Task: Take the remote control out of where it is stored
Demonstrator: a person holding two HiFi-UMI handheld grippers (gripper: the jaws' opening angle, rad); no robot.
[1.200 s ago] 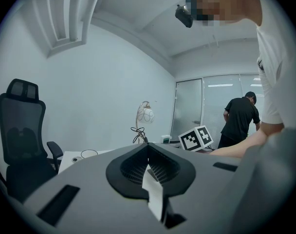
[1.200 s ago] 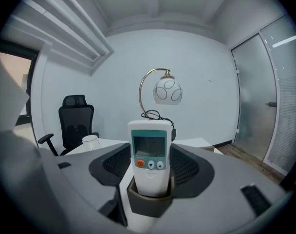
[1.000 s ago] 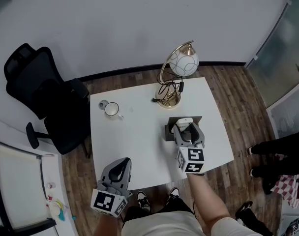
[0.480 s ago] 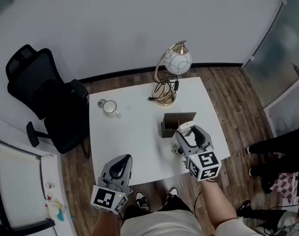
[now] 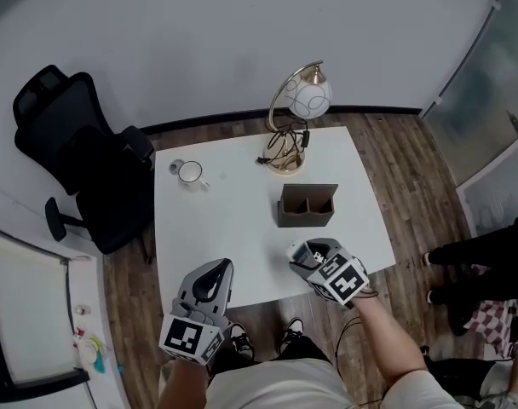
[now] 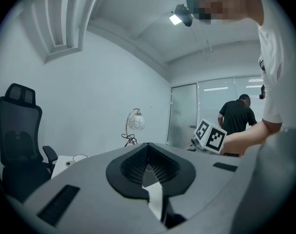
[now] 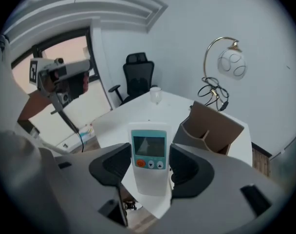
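While I hold the right tool over the near edge of the counter, its jaws are clamped on the remote control, one on each long side. The remote's face points back at the right gripper view's camera. It's got a pale body, a teal band round the little screen, an orange button and two arrow keys. The remote is out and clear of the brown box, which sits upright mid-counter with its two compartments open to the top. Meanwhile my left tool is at the near left edge with its jaws pressed together, holding nothing. On the far side are the lamp and the mug, and the office chair is off to the left.
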